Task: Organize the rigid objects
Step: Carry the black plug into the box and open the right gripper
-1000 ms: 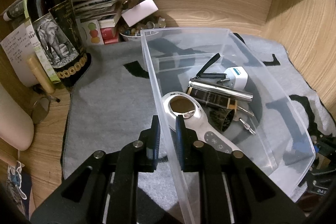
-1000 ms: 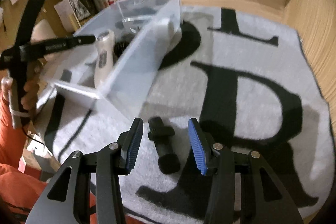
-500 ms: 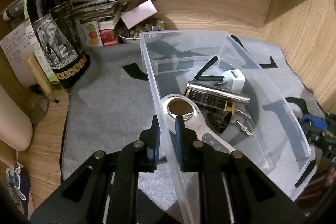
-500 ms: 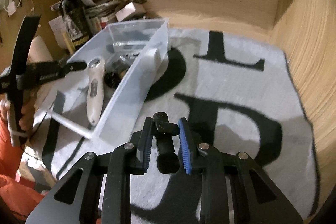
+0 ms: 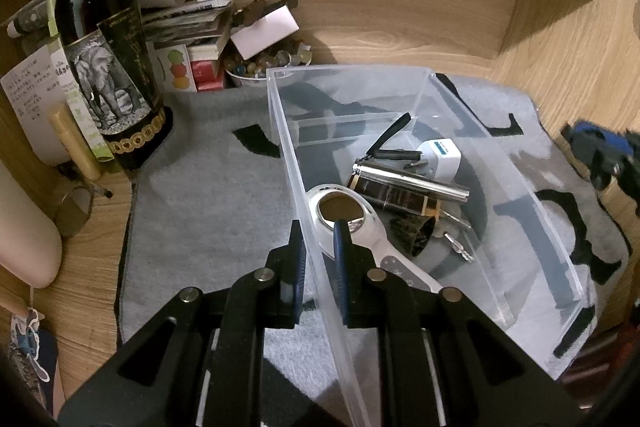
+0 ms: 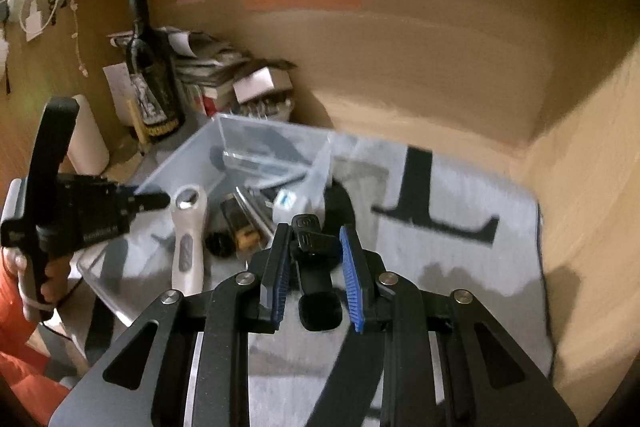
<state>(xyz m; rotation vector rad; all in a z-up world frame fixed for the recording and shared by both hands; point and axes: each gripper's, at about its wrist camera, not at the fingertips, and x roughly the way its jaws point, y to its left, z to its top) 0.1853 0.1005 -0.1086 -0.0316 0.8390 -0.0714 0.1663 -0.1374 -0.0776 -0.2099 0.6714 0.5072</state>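
Note:
A clear plastic bin [image 5: 504, 163] lies on the grey mat [image 5: 208, 195]. My left gripper [image 5: 318, 239] is shut on the bin's near wall. Inside lie a white handheld device [image 5: 356, 227], a metal flashlight [image 5: 408, 179], a white plug adapter [image 5: 440, 155] and small keys. My right gripper [image 6: 314, 247] is shut on a black clip-on device [image 6: 316, 267] and holds it in the air, beside the bin [image 6: 256, 147]. It shows blurred at the right edge of the left wrist view [image 5: 600, 151].
A dark wine bottle [image 5: 108, 67] stands at the back left with stacked papers and boxes [image 5: 200, 27] and a bowl of beads [image 5: 272, 61]. Wooden walls close off the back and right. The mat [image 6: 440, 247] carries large black letters.
My right gripper closed on the black clip-on device on the mat, lifted it and carried it toward the bin. My left gripper kept its hold on the bin wall.

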